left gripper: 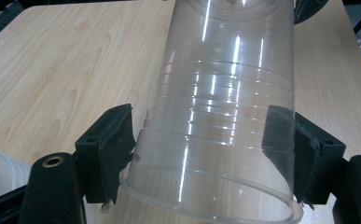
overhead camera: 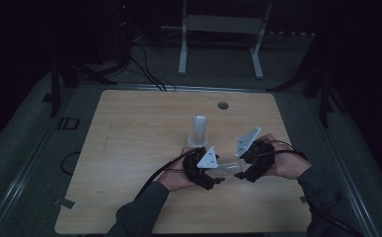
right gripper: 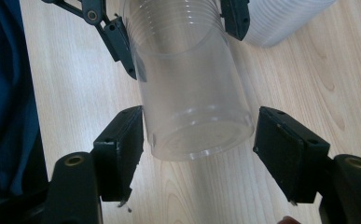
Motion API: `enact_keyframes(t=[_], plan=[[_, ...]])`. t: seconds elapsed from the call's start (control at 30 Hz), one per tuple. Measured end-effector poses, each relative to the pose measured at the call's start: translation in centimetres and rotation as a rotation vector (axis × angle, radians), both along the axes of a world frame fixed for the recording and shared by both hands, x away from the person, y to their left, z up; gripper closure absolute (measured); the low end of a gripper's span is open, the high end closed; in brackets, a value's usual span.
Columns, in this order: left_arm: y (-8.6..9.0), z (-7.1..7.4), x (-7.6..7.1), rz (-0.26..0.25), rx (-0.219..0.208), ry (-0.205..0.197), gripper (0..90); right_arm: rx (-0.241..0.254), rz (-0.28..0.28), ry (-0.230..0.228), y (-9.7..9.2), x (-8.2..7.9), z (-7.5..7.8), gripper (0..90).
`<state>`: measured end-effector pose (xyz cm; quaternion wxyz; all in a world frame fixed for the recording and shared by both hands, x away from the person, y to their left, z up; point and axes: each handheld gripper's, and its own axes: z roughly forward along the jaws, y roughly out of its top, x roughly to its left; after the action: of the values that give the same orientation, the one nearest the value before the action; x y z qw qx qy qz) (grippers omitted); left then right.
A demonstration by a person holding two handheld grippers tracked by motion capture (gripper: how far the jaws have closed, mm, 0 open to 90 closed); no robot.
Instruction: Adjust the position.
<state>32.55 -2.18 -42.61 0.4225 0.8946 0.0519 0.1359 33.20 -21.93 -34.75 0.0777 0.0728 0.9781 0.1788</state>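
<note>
Clear cup (left gripper: 215, 121) pinched near its rim by left gripper (left gripper: 201, 154); right gripper (right gripper: 199, 149) spread around its base.

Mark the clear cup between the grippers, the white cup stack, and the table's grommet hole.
clear plastic cup (right gripper: 192, 93), right gripper view, side wall.
white cup stack (overhead camera: 199, 129), high view, side.
grommet hole (overhead camera: 222, 105), high view, centre.

The table (overhead camera: 129, 148) is pale wood with a wavy, streaked grain and one small grey round spot (overhead camera: 222, 105) near its far edge. The cup (left gripper: 215, 116) between the jaws is clear plastic, ringed with fine horizontal ridges that catch white streaks of light. The stack of cups (right gripper: 285, 16) beside it looks milky white and finely ribbed. Both grippers have matt black jaws with brass-coloured rivets, and each carries a light grey plate. The person's sleeve (right gripper: 3, 93) is dark blue.
</note>
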Motion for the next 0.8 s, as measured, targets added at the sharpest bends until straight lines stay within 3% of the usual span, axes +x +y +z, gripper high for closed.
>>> enact_keyframes(t=[0.4,0.67,0.8], plan=[[-0.3,-0.1,-0.3,-0.006,0.065,-0.038,25.3,-0.145,0.053,-0.001,1.8,-0.3,-0.9,32.7],[-0.5,0.0,-0.6,-0.014,0.093,-0.059,25.6,-0.198,0.079,0.010,2.5,-0.3,-1.5,32.7],[-0.6,0.1,-0.8,-0.011,0.085,-0.065,25.6,-0.213,0.090,0.016,2.9,-0.4,-1.8,33.1]])
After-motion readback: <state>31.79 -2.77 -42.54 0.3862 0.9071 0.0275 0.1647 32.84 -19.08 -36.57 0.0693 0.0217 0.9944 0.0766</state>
